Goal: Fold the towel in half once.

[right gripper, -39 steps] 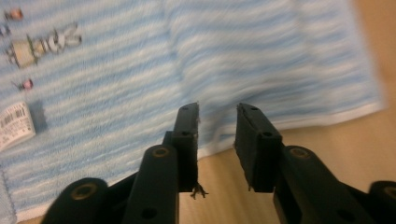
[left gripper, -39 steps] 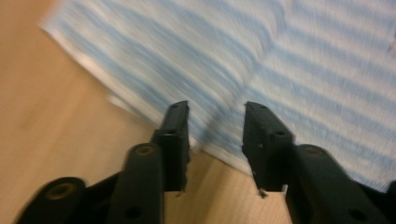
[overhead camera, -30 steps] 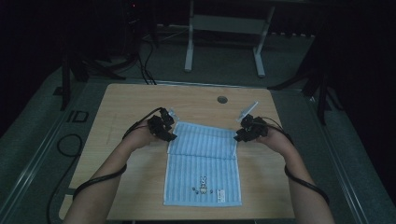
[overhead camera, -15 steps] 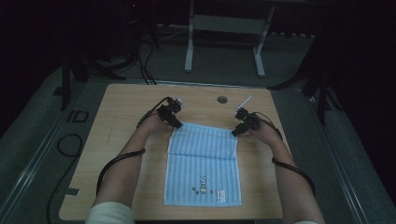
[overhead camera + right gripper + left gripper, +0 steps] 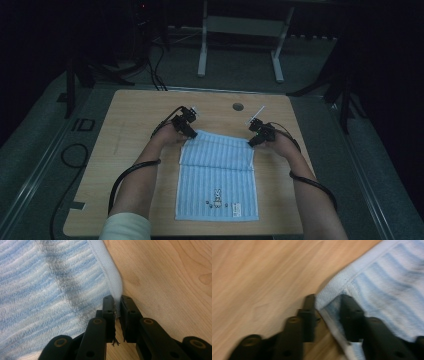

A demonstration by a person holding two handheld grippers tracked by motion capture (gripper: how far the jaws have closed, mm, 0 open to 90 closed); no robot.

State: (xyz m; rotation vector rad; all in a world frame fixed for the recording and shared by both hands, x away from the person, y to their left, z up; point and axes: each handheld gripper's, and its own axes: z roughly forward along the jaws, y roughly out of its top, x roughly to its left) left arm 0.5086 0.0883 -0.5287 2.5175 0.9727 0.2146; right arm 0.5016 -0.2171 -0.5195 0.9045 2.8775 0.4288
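Towel (image 5: 218, 180): light blue, striped, lying flat on the desk (image 5: 130, 120) in front of the person, far part folded over double, small printed figure near the near edge.
Step in hand: judged to be taking hold of the two far corners, one per hand, to carry on the fold.
Left hand-held gripper (image 5: 327, 312): at the far left corner; jaws have just been closing, a gap remains, and the folded corner lies between them with one jaw on the bare wood and the other over the cloth; not yet clearly pinched.
Right hand-held gripper (image 5: 117, 308): at the far right corner; jaws have just been closing and now stand nearly together, nipping the hem at the very edge.
Grip quality, right: thin bite on the hem only; judged liable to slip once the cloth is lifted.
Advice: finish closing the left on both layers before any lift; raise both corners together and level so the fold stays square.
Risk: catching one layer alone would pull the fold apart.
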